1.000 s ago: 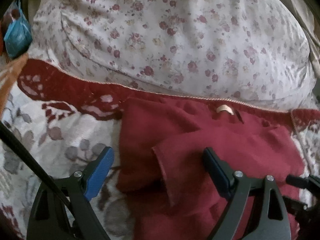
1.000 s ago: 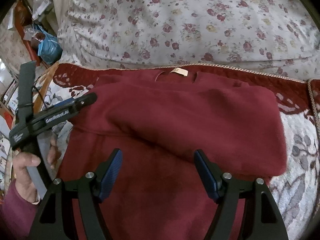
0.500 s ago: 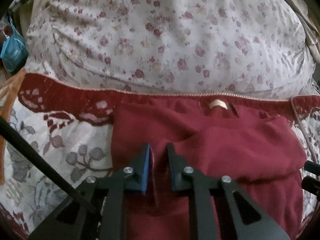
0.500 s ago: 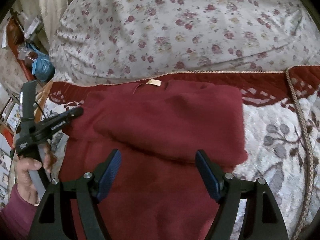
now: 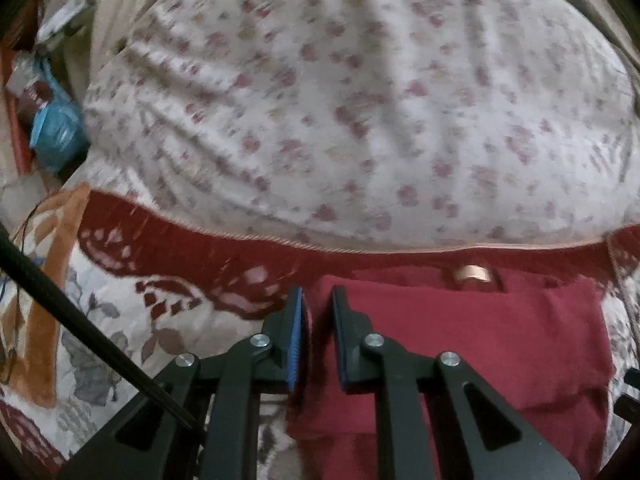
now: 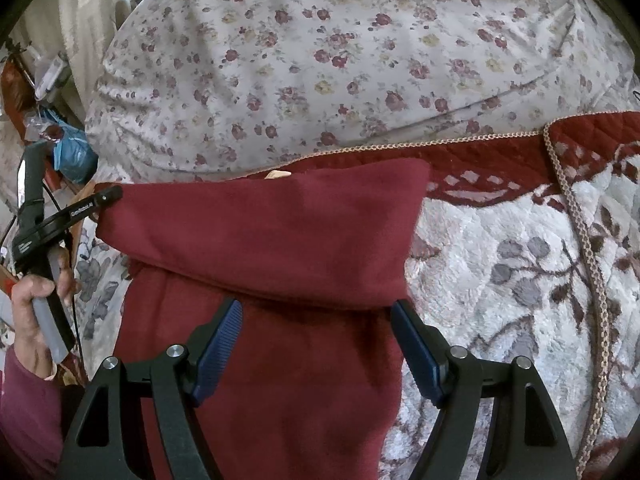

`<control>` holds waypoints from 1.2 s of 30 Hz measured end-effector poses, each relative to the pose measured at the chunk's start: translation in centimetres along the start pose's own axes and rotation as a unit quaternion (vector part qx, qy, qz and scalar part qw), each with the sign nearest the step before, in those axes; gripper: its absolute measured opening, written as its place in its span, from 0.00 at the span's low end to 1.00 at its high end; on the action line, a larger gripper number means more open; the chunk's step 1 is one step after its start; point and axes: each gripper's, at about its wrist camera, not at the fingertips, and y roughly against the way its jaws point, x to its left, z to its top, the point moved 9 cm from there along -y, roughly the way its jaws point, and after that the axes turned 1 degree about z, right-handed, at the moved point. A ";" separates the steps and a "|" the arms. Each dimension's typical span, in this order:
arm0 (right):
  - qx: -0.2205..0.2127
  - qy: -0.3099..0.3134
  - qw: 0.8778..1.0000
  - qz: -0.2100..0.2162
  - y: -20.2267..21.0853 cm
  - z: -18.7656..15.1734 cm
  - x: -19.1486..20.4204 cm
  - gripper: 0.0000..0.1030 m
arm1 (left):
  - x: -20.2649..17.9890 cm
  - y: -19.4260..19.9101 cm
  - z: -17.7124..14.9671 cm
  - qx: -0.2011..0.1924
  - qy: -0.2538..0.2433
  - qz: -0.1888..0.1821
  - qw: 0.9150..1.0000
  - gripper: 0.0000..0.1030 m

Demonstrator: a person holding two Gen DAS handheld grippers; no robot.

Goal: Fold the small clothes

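dark red fleece garment (image 6: pixel 280 248) lies on my floral quilted bedspread (image 6: pixel 520 264), its folded edge clenched in my left gripper (image 5: pixel 317 300) while my right gripper (image 6: pixel 316 312) gapes released above it.

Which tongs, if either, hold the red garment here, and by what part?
The left tongs pinch the red garment at the left edge of its folded-over flap. The right tongs are open, holding nothing.

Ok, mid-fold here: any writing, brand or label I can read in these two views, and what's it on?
"GenRobot.AI", small white print, only roughly legible: on the side of the left gripper, seen in the right wrist view.
Second white mark lower on that gripper's body: too small to read.
Neck tag of the red sweater: blurred, no text readable.
Nothing else carries writing.
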 end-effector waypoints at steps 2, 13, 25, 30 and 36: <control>0.001 0.000 1.000 -0.002 -0.2 0.0 -0.1 0.79 | 1.1 -1.6 -1.1 0.023 0.021 0.002 1.000 0.13; -0.010 -0.031 0.997 -0.064 -1.7 2.9 -4.3 0.83 | 1.9 -4.7 -4.2 0.050 0.030 -0.001 0.998 0.14; 0.019 0.053 0.990 -0.126 -8.0 5.8 -3.7 0.20 | 2.2 -5.9 -4.6 0.062 0.038 -0.001 0.997 0.16; 0.015 0.020 0.989 -0.143 -8.2 6.0 -6.2 0.16 | 1.0 -6.0 -5.1 0.065 0.019 -0.002 0.998 0.28; 0.014 0.028 0.983 -0.182 -7.0 6.7 -8.0 0.02 | 0.7 -6.2 -5.5 0.071 0.016 0.000 0.997 0.38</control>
